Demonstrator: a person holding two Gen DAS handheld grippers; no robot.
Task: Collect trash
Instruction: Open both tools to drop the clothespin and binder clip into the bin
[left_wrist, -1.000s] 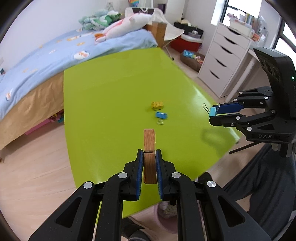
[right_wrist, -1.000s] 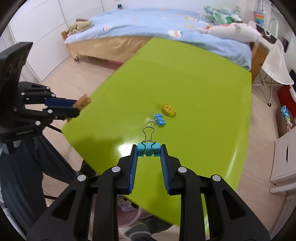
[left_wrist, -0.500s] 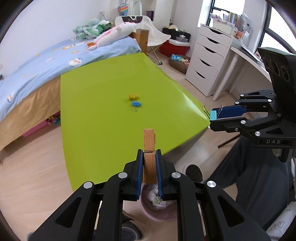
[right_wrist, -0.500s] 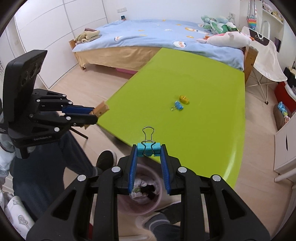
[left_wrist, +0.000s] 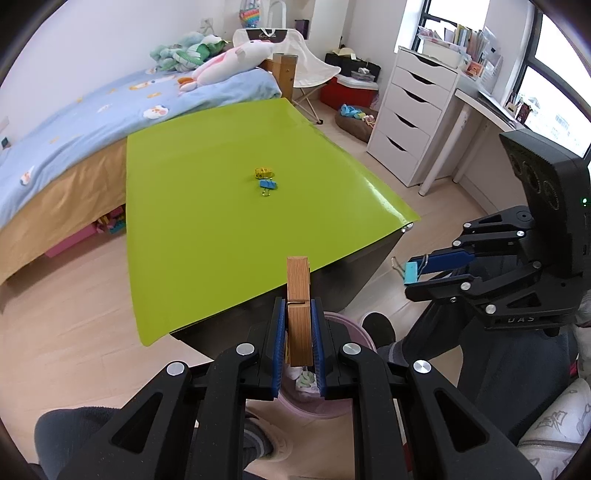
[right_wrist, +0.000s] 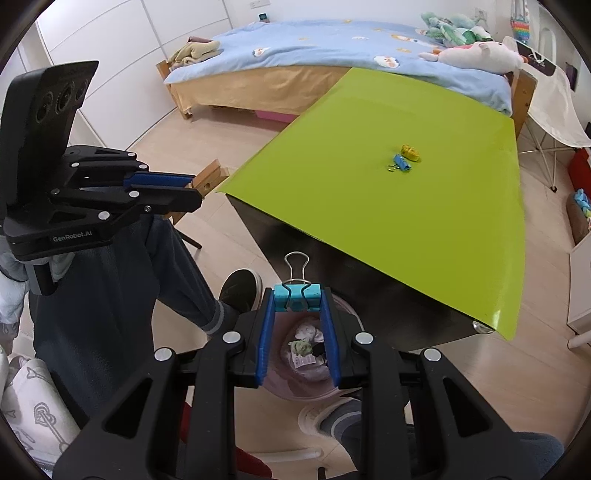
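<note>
Both hand-held grippers hold clips above the pink bin (right_wrist: 314, 384).

The left hand-held gripper (left_wrist: 298, 343) clamps a wooden clothespin (left_wrist: 297, 314); the right hand-held gripper (right_wrist: 297, 332) pinches a blue binder clip (right_wrist: 296, 295).

In the right wrist view, small white lettering reading "GenRobot.AI" runs along the black plastic body of the left gripper (right_wrist: 162, 194). In the left wrist view, the black plastic body of the right gripper (left_wrist: 413, 275) carries faint raised letters, apparently "DAS".
</note>
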